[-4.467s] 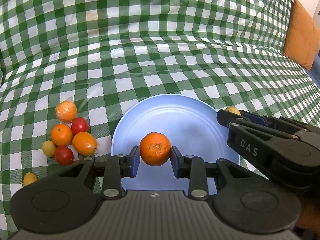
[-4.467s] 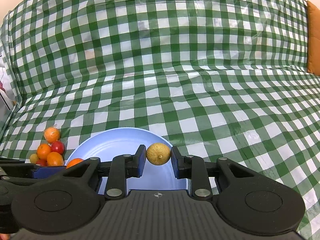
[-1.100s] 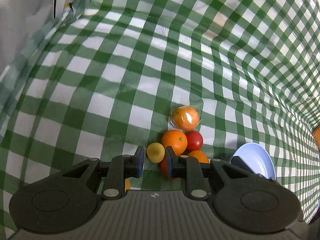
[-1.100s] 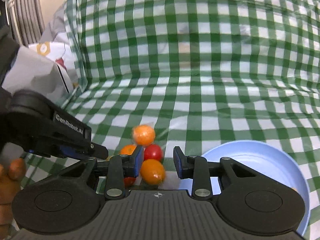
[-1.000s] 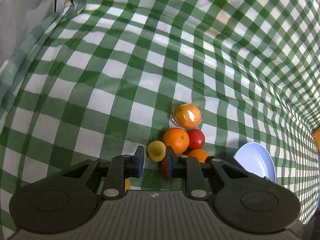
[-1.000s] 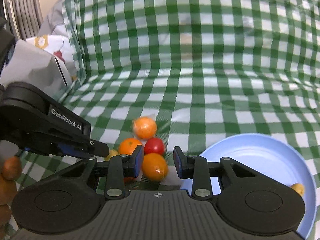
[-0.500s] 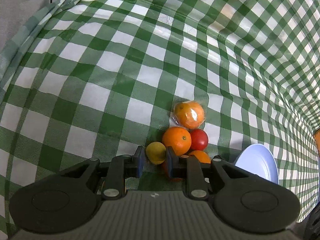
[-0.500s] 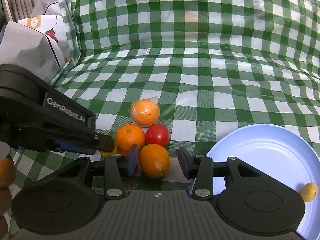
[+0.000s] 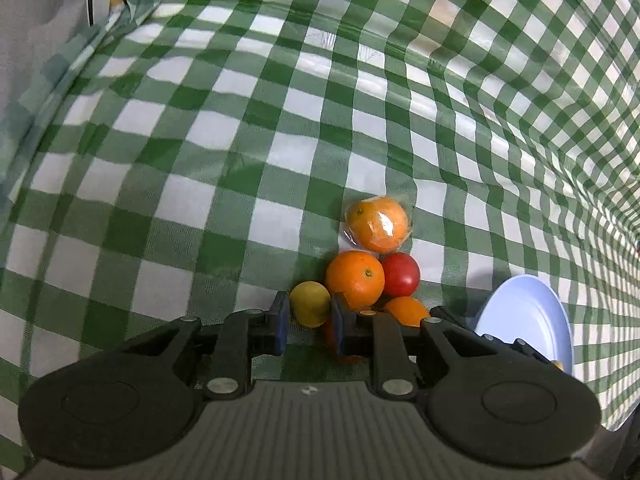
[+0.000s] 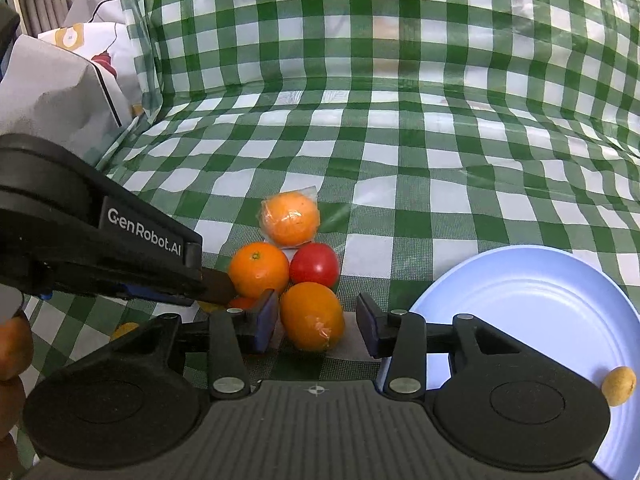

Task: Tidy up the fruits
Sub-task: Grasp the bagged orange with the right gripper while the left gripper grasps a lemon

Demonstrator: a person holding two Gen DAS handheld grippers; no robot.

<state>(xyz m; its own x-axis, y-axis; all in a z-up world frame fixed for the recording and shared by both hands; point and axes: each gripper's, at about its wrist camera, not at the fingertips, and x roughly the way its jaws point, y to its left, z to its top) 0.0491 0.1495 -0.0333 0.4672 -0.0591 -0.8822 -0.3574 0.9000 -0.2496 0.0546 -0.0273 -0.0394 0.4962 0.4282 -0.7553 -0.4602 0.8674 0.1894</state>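
Green-checked cloth [image 10: 400, 140] carries a blue plate [image 10: 540, 300] at the right, one small yellow fruit [image 10: 619, 385] in it. The fruit pile sits beside it. Left gripper [image 9: 307, 316] is clamped on a little yellow fruit [image 9: 310, 304]; right gripper [image 10: 316, 326] straddles an oval orange [image 10: 312, 316], pads not yet touching. Next, I judge: close the right, lift both to the plate.

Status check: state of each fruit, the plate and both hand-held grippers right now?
Left hand-held gripper: shut on small yellow fruit.
Right hand-held gripper: open, straddling oval orange fruit, pads clear.
Plastic-wrapped orange: on cloth, untouched.
Bare round orange: in the pile.
Red tomato: in the pile.
Pale blue plate: holds one small yellow-brown fruit.
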